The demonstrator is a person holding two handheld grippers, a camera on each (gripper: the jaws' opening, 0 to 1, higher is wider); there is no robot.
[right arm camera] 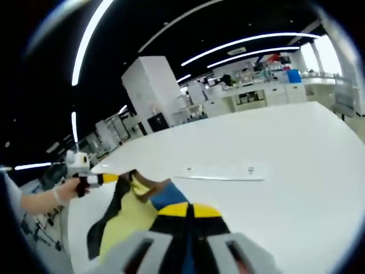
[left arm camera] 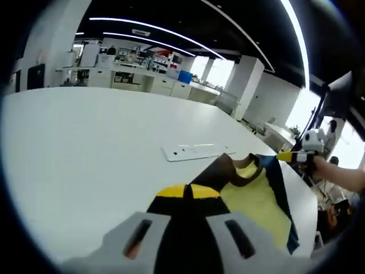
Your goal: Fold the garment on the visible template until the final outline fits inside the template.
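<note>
Garment on table (template behind)

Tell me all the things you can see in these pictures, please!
Table: one, white, under everything.
Garment: one, yellow with brown and dark blue parts, held up off the table between the two grippers.
Template: one, a flat white sheet, lying on the table beyond the garment.
Counters and cabinets: several, white, far across the room.
Blue box: one, on the far counter.
Ceiling lights: several long white strips overhead.
Left gripper: one, grey with yellow and black tips, shut on the garment.
Right gripper: one, same colours, shut on the garment.
Person's hand: one, holding the left gripper's handle.
</note>
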